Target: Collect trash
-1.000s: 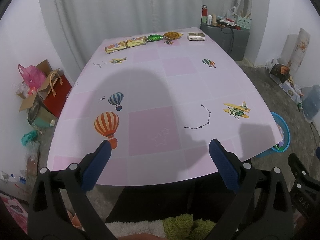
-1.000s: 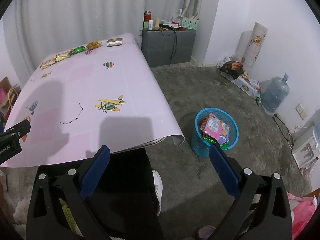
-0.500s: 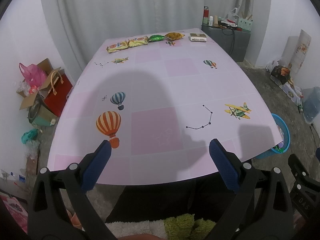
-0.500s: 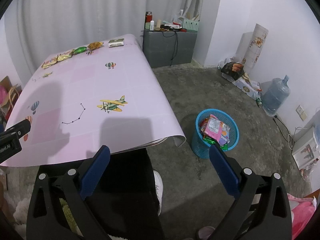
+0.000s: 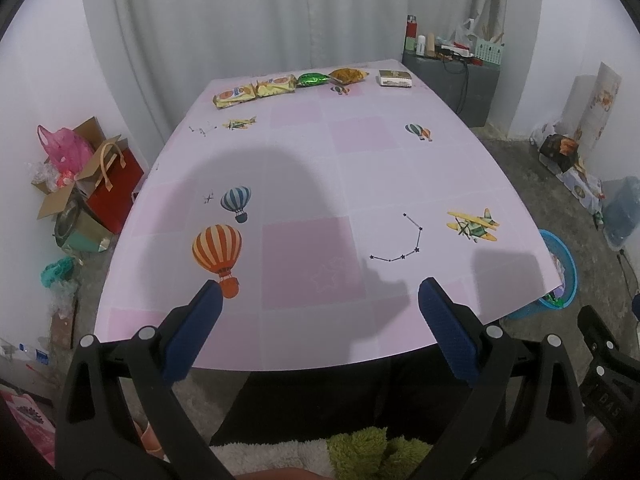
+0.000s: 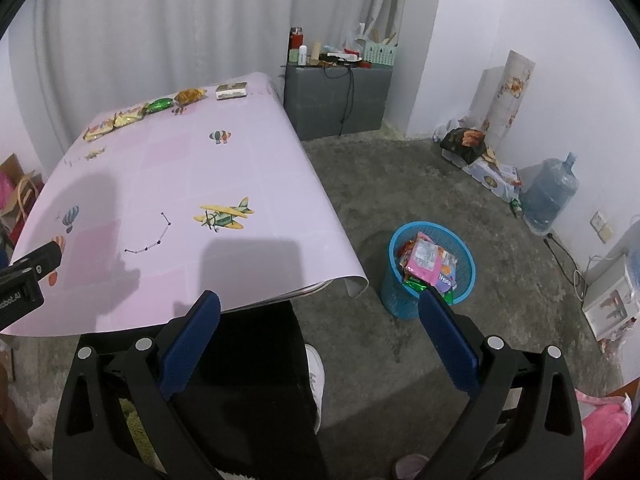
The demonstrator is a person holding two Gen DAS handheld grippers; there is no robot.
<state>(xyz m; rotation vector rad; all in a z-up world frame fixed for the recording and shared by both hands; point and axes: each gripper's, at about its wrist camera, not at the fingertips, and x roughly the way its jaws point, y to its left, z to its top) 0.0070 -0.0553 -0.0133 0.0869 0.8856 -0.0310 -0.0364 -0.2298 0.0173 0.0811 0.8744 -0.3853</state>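
A row of snack wrappers lies along the far edge of the pink table (image 5: 304, 160): two yellow packets (image 5: 236, 94) (image 5: 276, 85), a green packet (image 5: 313, 79), an orange packet (image 5: 349, 75) and a small box (image 5: 395, 78). The row also shows in the right wrist view (image 6: 160, 105). A blue basket (image 6: 430, 268) with several wrappers in it stands on the floor right of the table. My left gripper (image 5: 318, 308) is open and empty at the table's near edge. My right gripper (image 6: 318, 316) is open and empty, off the table's right corner, above the floor.
A grey cabinet (image 6: 336, 100) with bottles stands behind the table. Bags and a box (image 5: 80, 176) sit on the floor at the left. A water jug (image 6: 550, 196) and packages line the right wall. My legs are under the near table edge.
Both grippers have drifted slightly; the views shifted a little. Both stay open and empty.
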